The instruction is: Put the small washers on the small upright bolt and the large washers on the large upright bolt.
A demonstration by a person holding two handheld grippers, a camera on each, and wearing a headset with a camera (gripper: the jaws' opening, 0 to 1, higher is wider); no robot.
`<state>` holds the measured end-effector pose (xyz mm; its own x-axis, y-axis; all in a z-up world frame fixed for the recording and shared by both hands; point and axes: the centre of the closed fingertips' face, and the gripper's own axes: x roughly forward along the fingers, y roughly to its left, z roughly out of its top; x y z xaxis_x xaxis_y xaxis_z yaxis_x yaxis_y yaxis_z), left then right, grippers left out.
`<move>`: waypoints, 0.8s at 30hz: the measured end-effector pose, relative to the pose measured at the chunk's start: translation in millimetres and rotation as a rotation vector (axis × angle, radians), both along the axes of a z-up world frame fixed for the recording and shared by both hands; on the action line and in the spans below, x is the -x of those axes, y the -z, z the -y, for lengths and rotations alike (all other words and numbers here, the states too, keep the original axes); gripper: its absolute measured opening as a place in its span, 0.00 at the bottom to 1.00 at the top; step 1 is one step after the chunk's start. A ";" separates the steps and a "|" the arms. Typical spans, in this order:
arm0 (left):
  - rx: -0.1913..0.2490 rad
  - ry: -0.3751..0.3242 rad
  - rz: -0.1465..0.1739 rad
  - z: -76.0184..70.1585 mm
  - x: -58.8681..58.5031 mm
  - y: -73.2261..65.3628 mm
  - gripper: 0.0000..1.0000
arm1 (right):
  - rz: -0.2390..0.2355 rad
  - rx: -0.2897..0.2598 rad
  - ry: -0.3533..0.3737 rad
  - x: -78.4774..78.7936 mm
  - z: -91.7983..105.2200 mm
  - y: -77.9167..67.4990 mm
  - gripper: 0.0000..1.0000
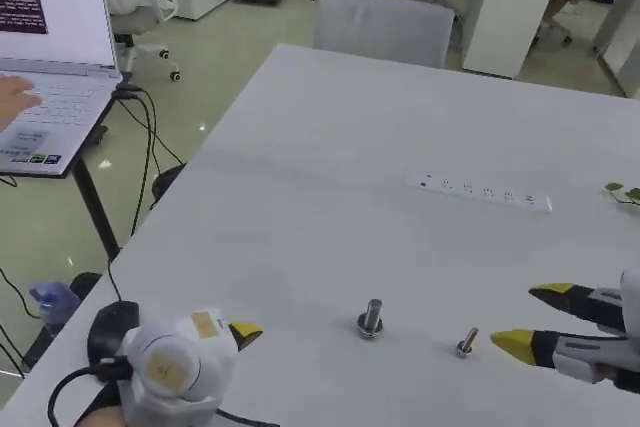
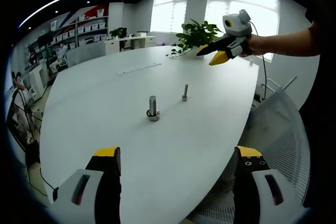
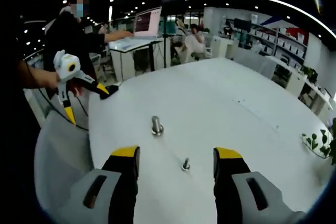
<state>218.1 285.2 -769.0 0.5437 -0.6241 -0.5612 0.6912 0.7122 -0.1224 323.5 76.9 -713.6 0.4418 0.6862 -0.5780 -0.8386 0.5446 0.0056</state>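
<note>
Sitting at the far left of the head view is 1 open laptop (image 1: 55, 47) with a hand (image 1: 15, 97) on its keys, beside the white table (image 1: 330, 147). At the table's near left corner is the left gripper (image 2: 176, 153), its jaws spread wide in its own view. Next, toward the middle, stand 2 bolts, well apart from each other: 1 large upright bolt (image 1: 371, 317), thick, with its wide head on the tabletop, and to its right 1 small upright bolt (image 1: 467, 341), thin. The small one is near the lower yellow tip of the right gripper (image 1: 530, 319) but not touching it. That gripper's jaws are also spread, and in its own view the small bolt sits ahead between them. Farther back lies 1 white power strip (image 1: 478, 191).

The left gripper view adds 1 leafy potted plant (image 2: 194, 35) at the far table edge, with the right gripper held above that edge. The right gripper view adds the left gripper over the table's corner.
</note>
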 end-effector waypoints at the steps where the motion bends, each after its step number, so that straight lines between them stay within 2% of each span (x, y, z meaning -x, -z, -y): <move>1: 0.006 -0.001 -0.001 0.1 0.4 -0.7 0.89 | 0.007 -0.008 0.020 4.2 4.0 -0.4 0.63; 6: 0.007 0.007 0.003 1.3 3.6 -4.1 0.90 | -0.001 -0.100 0.090 21.8 14.2 -1.0 0.74; 9: 0.005 0.008 0.008 1.5 6.9 -6.3 0.90 | 0.001 -0.129 0.114 28.7 20.1 1.0 0.79; 11: 0.013 0.007 0.011 2.6 8.5 -8.5 0.92 | -0.002 -0.143 0.125 39.0 23.1 4.2 0.81; 17: 0.039 -0.005 0.025 3.8 13.0 -16.0 0.94 | 0.002 -0.142 0.142 60.0 31.3 12.9 0.84; 23: 0.053 -0.014 0.024 2.3 16.5 -15.2 0.96 | 0.001 -0.108 0.153 76.6 46.2 27.9 0.86; 24: 0.051 -0.014 0.026 2.0 16.7 -14.7 0.96 | -0.005 -0.081 0.149 82.8 50.0 33.9 0.86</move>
<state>201.4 283.2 -754.2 0.5666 -0.6437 -0.5144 0.6845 0.7153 -0.1411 240.7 26.9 -747.5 0.5395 0.6577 -0.5258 -0.7484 0.6606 0.0584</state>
